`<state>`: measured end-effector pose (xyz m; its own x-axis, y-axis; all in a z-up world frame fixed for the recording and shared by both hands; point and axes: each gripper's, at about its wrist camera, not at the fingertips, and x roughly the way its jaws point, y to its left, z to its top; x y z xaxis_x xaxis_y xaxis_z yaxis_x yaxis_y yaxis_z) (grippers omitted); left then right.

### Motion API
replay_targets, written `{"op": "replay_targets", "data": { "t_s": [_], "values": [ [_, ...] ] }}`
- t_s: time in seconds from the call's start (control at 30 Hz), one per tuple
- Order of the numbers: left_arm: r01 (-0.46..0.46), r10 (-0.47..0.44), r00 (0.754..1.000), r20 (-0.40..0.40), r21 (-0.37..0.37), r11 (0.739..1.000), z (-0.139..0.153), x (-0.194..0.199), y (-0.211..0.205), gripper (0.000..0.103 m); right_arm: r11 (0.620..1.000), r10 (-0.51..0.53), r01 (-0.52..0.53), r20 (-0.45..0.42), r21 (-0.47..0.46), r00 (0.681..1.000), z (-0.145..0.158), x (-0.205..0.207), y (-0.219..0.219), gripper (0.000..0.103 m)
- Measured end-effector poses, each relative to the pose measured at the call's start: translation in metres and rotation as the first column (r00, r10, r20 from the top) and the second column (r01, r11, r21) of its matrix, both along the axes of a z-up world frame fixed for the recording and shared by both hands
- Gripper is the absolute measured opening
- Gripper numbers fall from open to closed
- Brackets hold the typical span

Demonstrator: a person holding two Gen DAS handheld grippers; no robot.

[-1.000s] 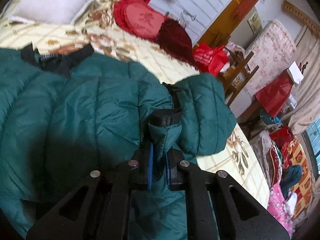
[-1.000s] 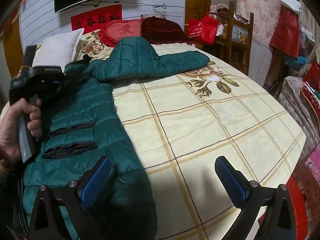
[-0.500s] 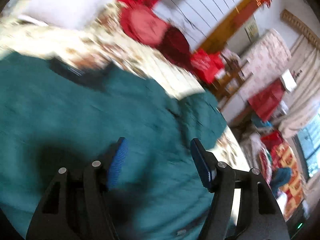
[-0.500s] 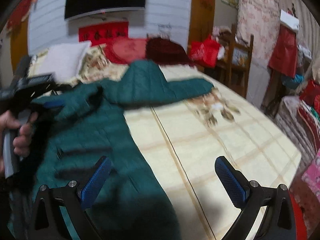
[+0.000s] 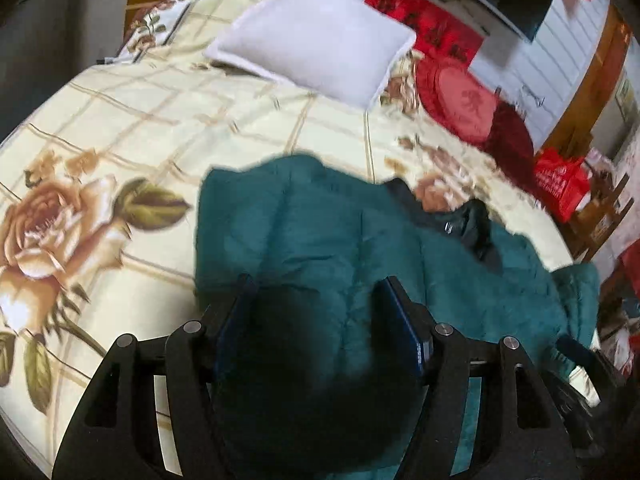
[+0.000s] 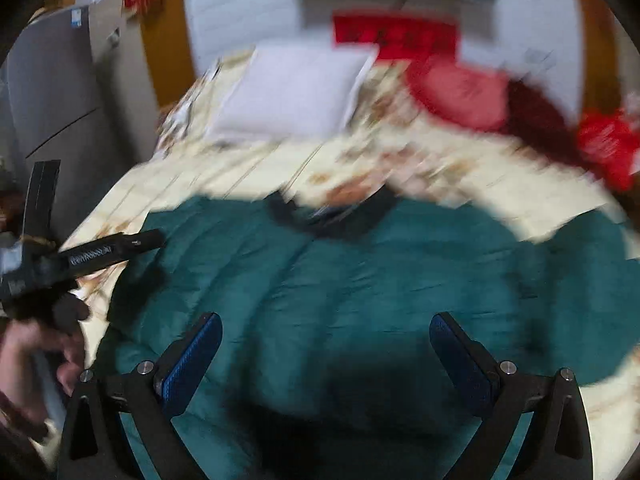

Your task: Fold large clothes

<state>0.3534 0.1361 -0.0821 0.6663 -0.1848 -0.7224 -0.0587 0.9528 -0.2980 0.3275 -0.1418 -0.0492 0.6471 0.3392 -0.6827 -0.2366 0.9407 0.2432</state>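
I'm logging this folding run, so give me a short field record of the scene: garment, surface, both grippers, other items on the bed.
garment: green puffer jacket, spread on the bed
surface: floral checked bedspread
left gripper: open, empty, above the jacket
right gripper: open, empty, above the jacket
other items: white pillow, red cushion
image quality: right wrist view motion-blurred

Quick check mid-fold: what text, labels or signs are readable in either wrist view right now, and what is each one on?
Red banner on the wall: dark characters, too blurred to read.
Round red cushion: one dark character, not legible.
Red bag: pale print, too small to read.
Left tool, seen from the right wrist: pale lettering on its black bar, too blurred to read.
Green jacket: no text visible.
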Motion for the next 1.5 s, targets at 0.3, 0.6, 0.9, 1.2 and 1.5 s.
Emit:
{"op": "replay_targets", "data": {
  "t_s": [0.3,0.6,0.9,1.2,1.5],
  "values": [
    [0.053,-0.049,0.998,-0.049,0.095,0.994,-0.013,-0.022,-0.033,0.065,0.994,-0.109,0.104,-0.198,-0.033,0.974,-0.070,0.049,-0.102,0.102],
    [0.045,-0.043,0.998,-0.037,0.044,0.998,-0.012,-0.038,-0.026,0.065,0.983,-0.130,0.126,-0.019,-0.133,0.991,-0.013,0.014,-0.073,0.099],
    [0.036,-0.033,0.999,-0.032,0.117,0.993,-0.006,-0.043,-0.039,0.070,0.997,-0.031,0.017,-0.186,-0.079,0.982,-0.064,0.032,-0.048,0.103],
    [0.117,-0.130,0.987,0.089,0.139,0.983,-0.009,-0.091,-0.089,0.070,0.955,-0.290,0.294,0.076,-0.049,0.954,0.017,0.005,-0.219,0.092],
    [0.057,-0.064,0.997,0.053,0.116,0.992,-0.021,-0.085,-0.082,0.070,0.716,-0.686,0.697,-0.148,0.038,0.712,-0.058,-0.027,-0.469,0.092]
  ]
}}
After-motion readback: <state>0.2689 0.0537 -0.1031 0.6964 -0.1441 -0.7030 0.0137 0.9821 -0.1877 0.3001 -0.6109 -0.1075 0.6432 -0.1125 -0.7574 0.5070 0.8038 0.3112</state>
